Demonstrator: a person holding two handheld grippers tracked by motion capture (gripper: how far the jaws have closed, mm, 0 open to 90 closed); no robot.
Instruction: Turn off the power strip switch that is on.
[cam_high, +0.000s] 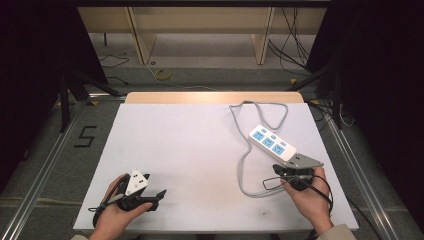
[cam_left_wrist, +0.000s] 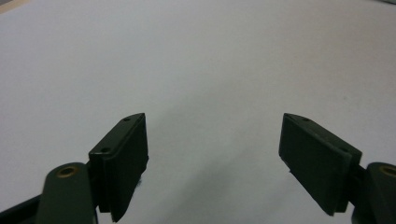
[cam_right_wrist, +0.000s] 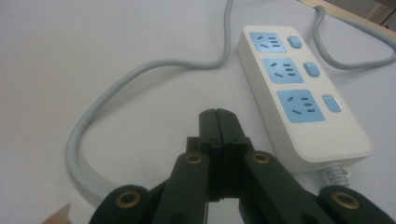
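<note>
A white power strip (cam_high: 272, 143) (cam_right_wrist: 299, 93) with three blue sockets and blue switches lies at the right of the white table (cam_high: 190, 150). Its grey cable (cam_high: 243, 165) (cam_right_wrist: 140, 77) loops toward the far edge and back round to the near side. My right gripper (cam_high: 276, 170) (cam_right_wrist: 218, 114) is shut with nothing between its jaws, just short of the strip's near end and left of it. My left gripper (cam_high: 159, 196) (cam_left_wrist: 212, 154) rests at the near left of the table, open, with bare table surface between its pads.
A wooden board edge (cam_high: 215, 97) runs along the table's far side. Beyond it are a shelf frame (cam_high: 200, 30) and loose cables on the floor (cam_high: 162, 74). A black "5" mark (cam_high: 86, 136) sits on the floor at the left.
</note>
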